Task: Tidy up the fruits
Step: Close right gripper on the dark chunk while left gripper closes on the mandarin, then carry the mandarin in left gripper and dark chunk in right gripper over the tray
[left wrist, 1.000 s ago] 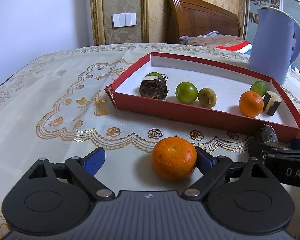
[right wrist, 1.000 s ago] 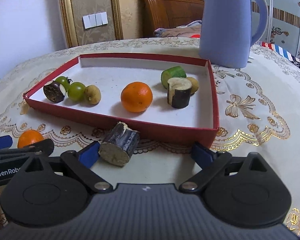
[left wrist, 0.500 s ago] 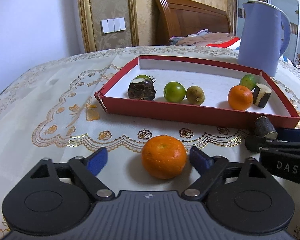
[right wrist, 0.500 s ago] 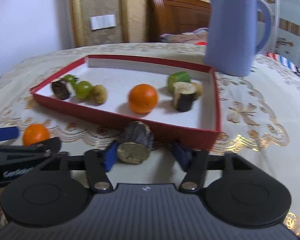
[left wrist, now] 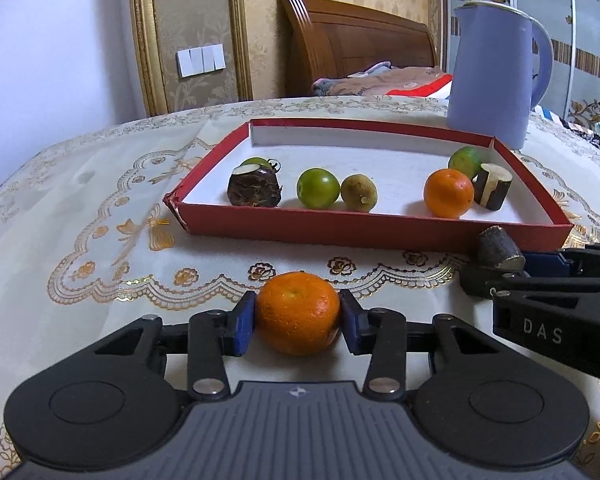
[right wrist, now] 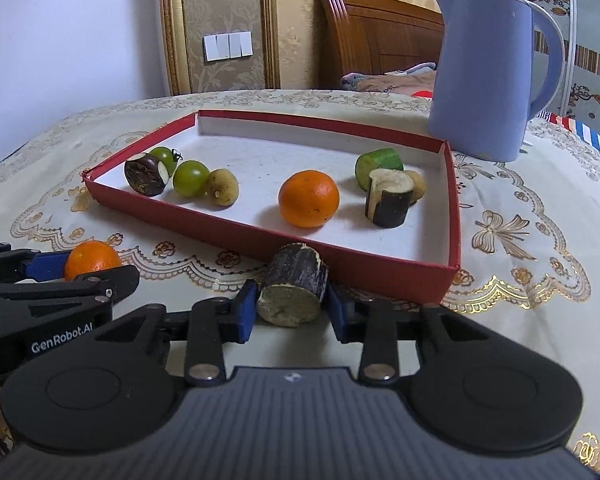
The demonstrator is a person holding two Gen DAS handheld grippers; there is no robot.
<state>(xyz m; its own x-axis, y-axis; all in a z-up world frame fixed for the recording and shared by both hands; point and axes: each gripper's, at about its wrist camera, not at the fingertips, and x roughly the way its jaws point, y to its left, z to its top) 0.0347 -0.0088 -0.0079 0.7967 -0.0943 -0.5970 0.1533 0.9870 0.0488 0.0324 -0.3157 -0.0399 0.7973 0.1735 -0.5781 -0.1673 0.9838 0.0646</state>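
My left gripper [left wrist: 298, 316] is shut on an orange [left wrist: 298, 312] on the tablecloth in front of the red tray [left wrist: 340, 232]. My right gripper [right wrist: 290, 306] is shut on a dark sugarcane piece [right wrist: 294, 290] just before the tray's front wall [right wrist: 340, 258]. Each gripper shows in the other's view: the right gripper [left wrist: 512, 268] with the cane piece [left wrist: 498, 246], the left gripper [right wrist: 60, 268] with the orange [right wrist: 92, 264]. In the tray lie another orange [right wrist: 308, 198], a cane piece [right wrist: 390, 198], green fruits [right wrist: 190, 178] and a dark water chestnut [right wrist: 146, 174].
A lavender kettle [right wrist: 488, 76] stands behind the tray's far right corner. The table has an embroidered cream cloth [left wrist: 100, 220]. A wooden bed headboard [left wrist: 356, 44] and a wall are beyond the table.
Both grippers have closed: the left one onto the orange, the right one onto the sugarcane piece. Both were open around them a second ago.
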